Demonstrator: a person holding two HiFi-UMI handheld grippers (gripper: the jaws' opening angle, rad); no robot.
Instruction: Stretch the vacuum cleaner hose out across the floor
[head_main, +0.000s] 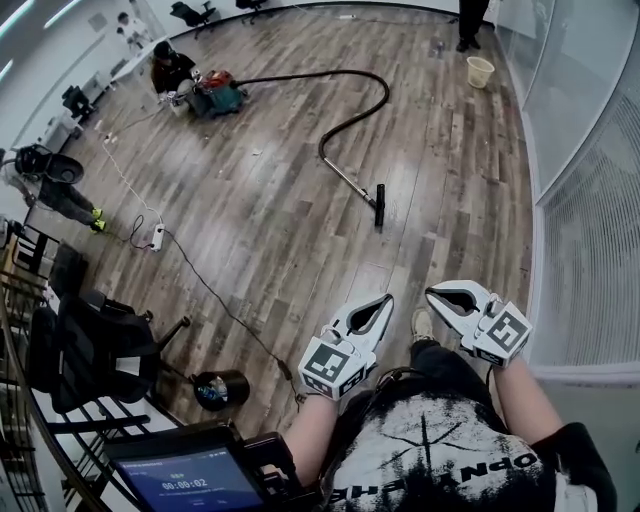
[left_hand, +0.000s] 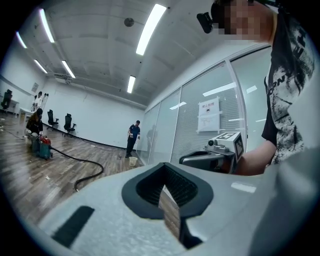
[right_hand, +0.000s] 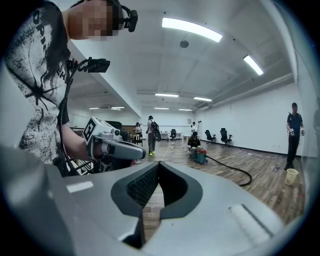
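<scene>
A black vacuum hose (head_main: 367, 83) curves over the wooden floor from a red and teal vacuum cleaner (head_main: 218, 97) at the far left. It ends in a rigid tube with a floor nozzle (head_main: 379, 205) a few steps ahead of me. My left gripper (head_main: 388, 298) and right gripper (head_main: 430, 292) are held at waist height, far from the hose. Both are shut and hold nothing. In the left gripper view the left gripper (left_hand: 162, 166) has its jaws together, with the hose (left_hand: 85, 162) far off. In the right gripper view the right gripper (right_hand: 157, 164) is likewise shut, and the hose (right_hand: 235, 172) lies beyond it.
A person (head_main: 170, 68) crouches by the vacuum cleaner and another stands near a pale bucket (head_main: 480, 71) at the far right. A power strip (head_main: 157, 236) trails a cable across the floor. Black chairs (head_main: 90, 340) stand at the left. A glass wall (head_main: 580, 150) runs along the right.
</scene>
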